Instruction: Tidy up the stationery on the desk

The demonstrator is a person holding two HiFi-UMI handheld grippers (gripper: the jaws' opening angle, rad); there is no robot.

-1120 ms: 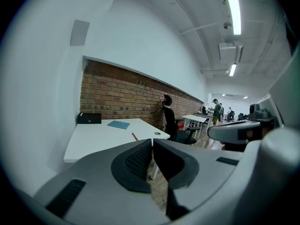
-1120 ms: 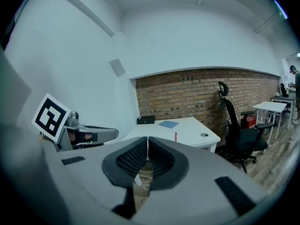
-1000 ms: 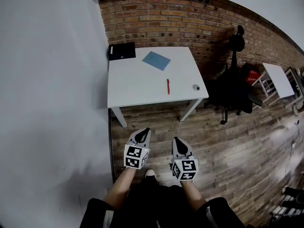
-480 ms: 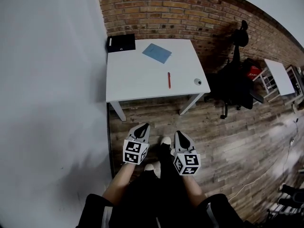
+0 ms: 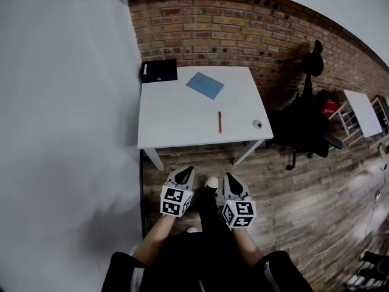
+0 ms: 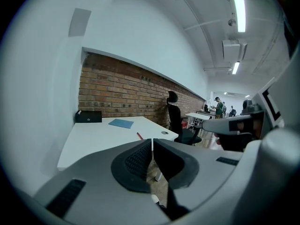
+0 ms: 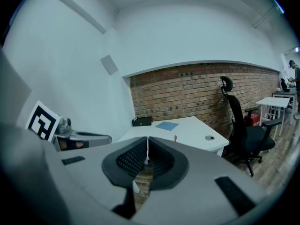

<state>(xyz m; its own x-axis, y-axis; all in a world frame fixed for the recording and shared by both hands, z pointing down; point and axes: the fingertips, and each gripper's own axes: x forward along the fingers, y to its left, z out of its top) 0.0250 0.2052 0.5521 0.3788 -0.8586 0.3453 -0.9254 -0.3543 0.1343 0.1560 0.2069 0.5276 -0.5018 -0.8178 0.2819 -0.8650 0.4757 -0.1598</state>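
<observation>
Closer to the bench (image 5: 176,117) than a second ago, the left tool (image 5: 186,171) and right tool (image 5: 229,179) are seen in the head view, not yet at its edge. A red pen (image 5: 219,121) is laid near the middle, with a blue sheet (image 5: 205,85) behind it. In the left gripper view the jaws are pressed together with nothing between them. In the right gripper view it is the same, so they should be opened before the pen is reached.

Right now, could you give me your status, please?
Left gripper, right gripper shut, empty. Red pen, blue sheet, black box on desk, untouched. Nothing blocking.
</observation>
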